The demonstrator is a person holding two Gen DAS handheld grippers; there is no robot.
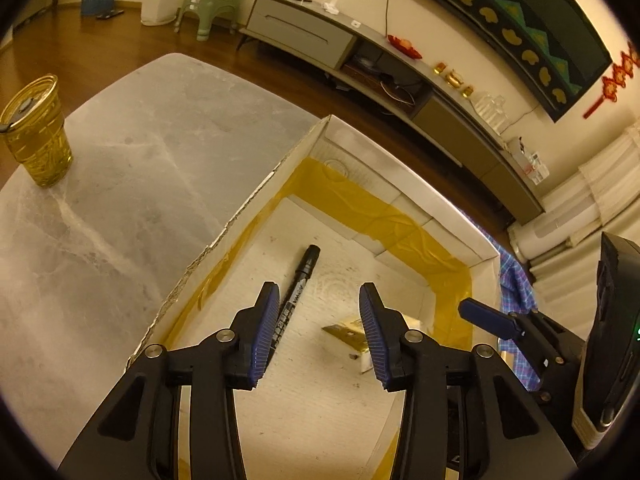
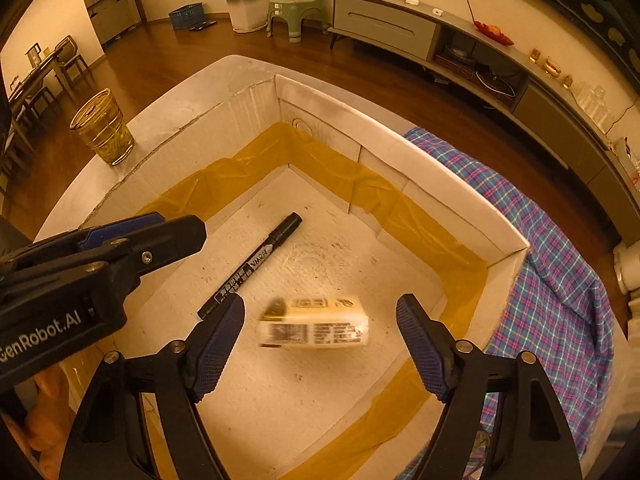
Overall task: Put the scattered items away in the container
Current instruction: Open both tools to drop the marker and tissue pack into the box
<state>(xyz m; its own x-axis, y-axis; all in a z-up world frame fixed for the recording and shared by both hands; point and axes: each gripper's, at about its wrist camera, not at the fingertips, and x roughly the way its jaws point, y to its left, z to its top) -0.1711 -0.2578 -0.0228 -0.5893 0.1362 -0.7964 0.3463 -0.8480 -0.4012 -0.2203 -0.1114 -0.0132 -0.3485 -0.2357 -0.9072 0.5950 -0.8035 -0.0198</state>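
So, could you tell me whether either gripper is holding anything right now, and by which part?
Nothing is held. The left gripper and right gripper are both open over the box; the marker and blurred small packet touch no finger.

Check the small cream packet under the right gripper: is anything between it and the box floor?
Nothing visible. The blurred packet sits below the open right gripper, over bare box floor. The black marker lies to one side, clear of it.

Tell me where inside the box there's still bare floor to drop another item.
Free: the box floor's far corner beyond the marker tip, and the near strip below the small packet. Crowded: the middle, where marker and packet lie under both open tongs.
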